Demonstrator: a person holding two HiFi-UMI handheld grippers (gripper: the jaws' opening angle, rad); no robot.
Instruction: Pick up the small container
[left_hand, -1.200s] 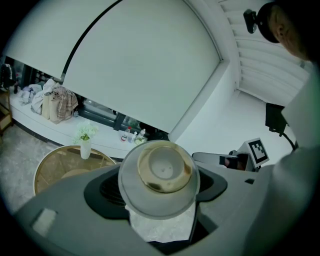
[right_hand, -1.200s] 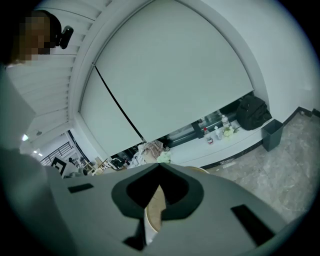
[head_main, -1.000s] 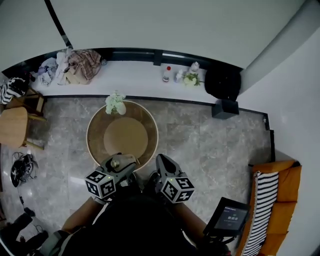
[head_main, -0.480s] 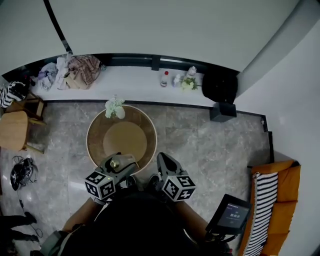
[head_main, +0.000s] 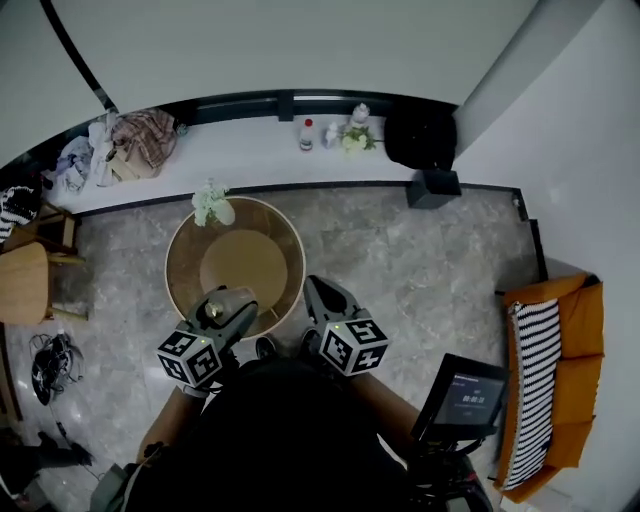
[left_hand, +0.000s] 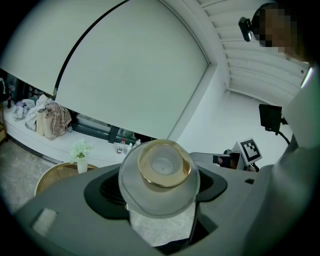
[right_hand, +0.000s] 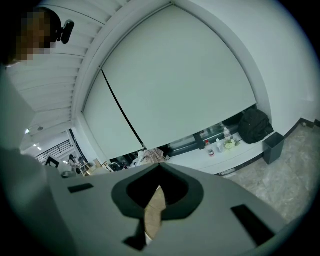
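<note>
Small container (left_hand: 159, 172), gold-rimmed, is clamped in the left tool (head_main: 230, 302); right tool (head_main: 316, 292) closed, empty.

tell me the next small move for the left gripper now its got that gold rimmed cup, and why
Probably hold the left gripper level and raise it slightly clear of the round table. Its jaws are shut on the small container, whose open gold-rimmed mouth faces up, right above the table's near edge; the right gripper holds nothing.
</note>
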